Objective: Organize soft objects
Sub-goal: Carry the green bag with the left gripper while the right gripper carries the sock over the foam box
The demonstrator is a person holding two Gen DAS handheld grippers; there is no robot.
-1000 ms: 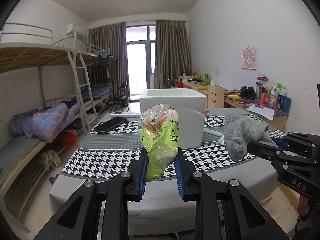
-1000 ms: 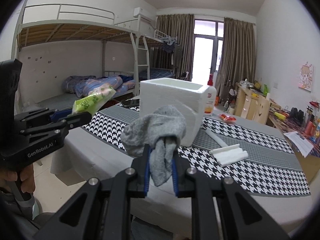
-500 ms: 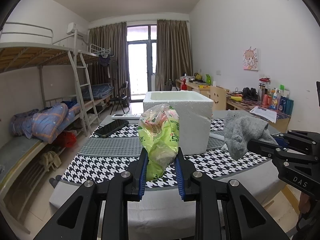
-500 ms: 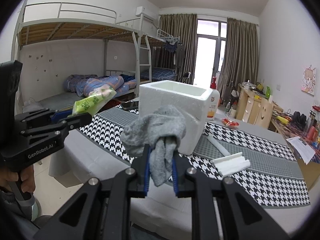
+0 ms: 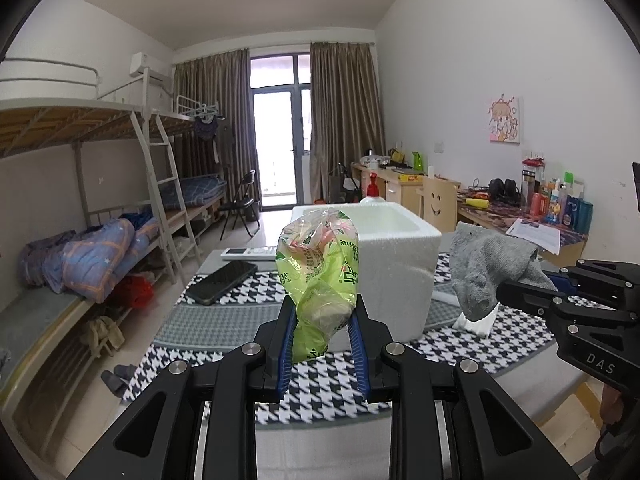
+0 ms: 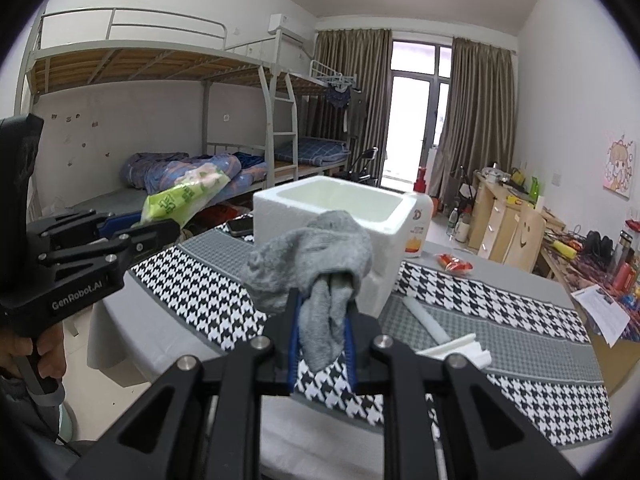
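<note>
My left gripper [image 5: 321, 330] is shut on a green plastic packet [image 5: 320, 276], held upright in the air short of the table. Seen from the right wrist, the same packet [image 6: 188, 196] sticks out of the left gripper [image 6: 158, 224] at the left. My right gripper [image 6: 322, 328] is shut on a grey sock [image 6: 316, 268], which bunches above the pads and hangs between them. From the left wrist view the sock [image 5: 486, 266] shows at the right. An open white foam box [image 5: 394, 256] stands on the houndstooth-clothed table [image 5: 224, 316], just beyond both grippers; it also shows ahead as the foam box [image 6: 340, 216].
A black phone [image 5: 222, 276] and a white remote [image 5: 248, 254] lie on the table's far left. White foam pieces [image 6: 456, 350], a red wrapper [image 6: 454, 262] and a bottle [image 6: 418, 228] lie right of the box. Bunk beds [image 5: 100, 208] line the left wall, desks [image 5: 520, 216] the right.
Both grippers have risen and moved toward the table; the foam box looks closer and its open top shows more. Each grip is unchanged.
</note>
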